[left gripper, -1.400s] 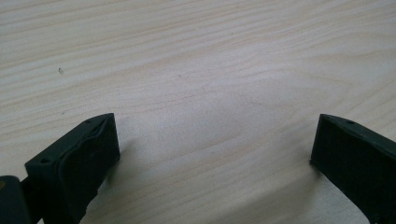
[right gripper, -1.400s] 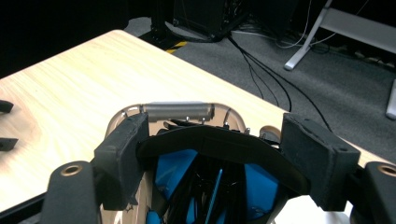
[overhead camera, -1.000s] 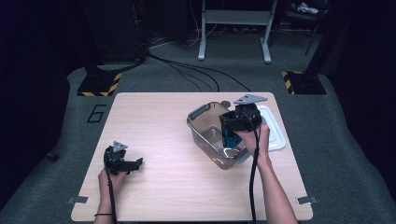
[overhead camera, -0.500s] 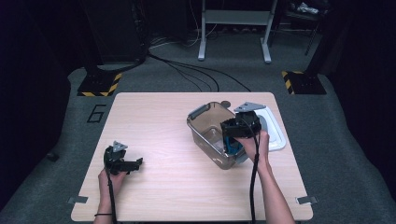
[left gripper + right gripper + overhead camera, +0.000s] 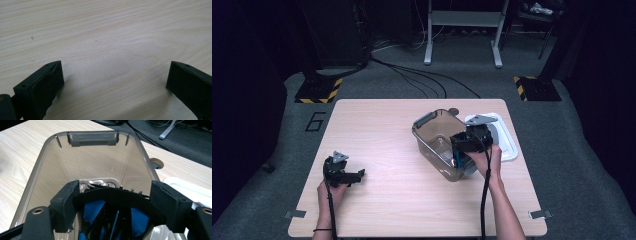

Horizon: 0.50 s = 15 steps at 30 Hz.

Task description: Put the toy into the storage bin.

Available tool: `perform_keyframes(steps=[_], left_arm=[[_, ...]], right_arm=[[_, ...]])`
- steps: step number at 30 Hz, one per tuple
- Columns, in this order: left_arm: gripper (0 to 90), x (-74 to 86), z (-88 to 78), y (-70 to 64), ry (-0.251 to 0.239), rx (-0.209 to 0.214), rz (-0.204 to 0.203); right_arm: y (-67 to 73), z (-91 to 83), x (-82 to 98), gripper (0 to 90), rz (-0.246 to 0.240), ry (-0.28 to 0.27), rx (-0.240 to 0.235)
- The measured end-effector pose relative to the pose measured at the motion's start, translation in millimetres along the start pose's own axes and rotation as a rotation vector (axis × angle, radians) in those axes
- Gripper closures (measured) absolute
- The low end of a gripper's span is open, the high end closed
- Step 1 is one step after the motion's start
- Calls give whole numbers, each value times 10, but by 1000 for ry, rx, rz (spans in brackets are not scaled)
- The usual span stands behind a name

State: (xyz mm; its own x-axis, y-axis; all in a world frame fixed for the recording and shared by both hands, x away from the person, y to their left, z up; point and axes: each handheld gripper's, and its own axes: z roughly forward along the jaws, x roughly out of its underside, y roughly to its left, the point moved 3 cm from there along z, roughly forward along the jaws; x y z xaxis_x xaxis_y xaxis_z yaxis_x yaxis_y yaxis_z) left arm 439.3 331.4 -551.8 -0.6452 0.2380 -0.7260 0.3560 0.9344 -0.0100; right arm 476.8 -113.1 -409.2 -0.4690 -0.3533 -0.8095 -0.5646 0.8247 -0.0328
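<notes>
Between the right tongs (image 5: 113, 202), a black, curved, headband-like piece with blue parts beneath it (image 5: 112, 197) sits pinched, the two padded jaws pressing on its ends; this black-and-blue object hangs inside the near end of a clear, smoky plastic bin (image 5: 437, 131). That bin is a rounded rectangle with smooth, glossy walls and a grey latch handle (image 5: 93, 139) on its far rim, and its walls close around the tongs on both sides. In the high view the right tongs (image 5: 461, 150) dip into the bin's near corner, the hand behind them and a black cable trailing down the forearm. Just beside the bin, on its far right, lies a flat white lid (image 5: 508, 145). The left tongs (image 5: 113, 82) rest well apart, near the table's front left, their matte black jaws spread wide with nothing but bare wood between them. The table (image 5: 377, 125) is pale wood-grain laminate with a round cable hole (image 5: 156, 163) near the bin. Beyond it lie grey carpet, black cables, and yellow-and-black striped pads.
</notes>
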Motion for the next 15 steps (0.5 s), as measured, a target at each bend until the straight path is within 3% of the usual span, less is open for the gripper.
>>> perform_keyframes(steps=[15], left_arm=[[10,0,0,1,0,-1,1]], right_arm=[[19,55,72,246,-25,24,-2]])
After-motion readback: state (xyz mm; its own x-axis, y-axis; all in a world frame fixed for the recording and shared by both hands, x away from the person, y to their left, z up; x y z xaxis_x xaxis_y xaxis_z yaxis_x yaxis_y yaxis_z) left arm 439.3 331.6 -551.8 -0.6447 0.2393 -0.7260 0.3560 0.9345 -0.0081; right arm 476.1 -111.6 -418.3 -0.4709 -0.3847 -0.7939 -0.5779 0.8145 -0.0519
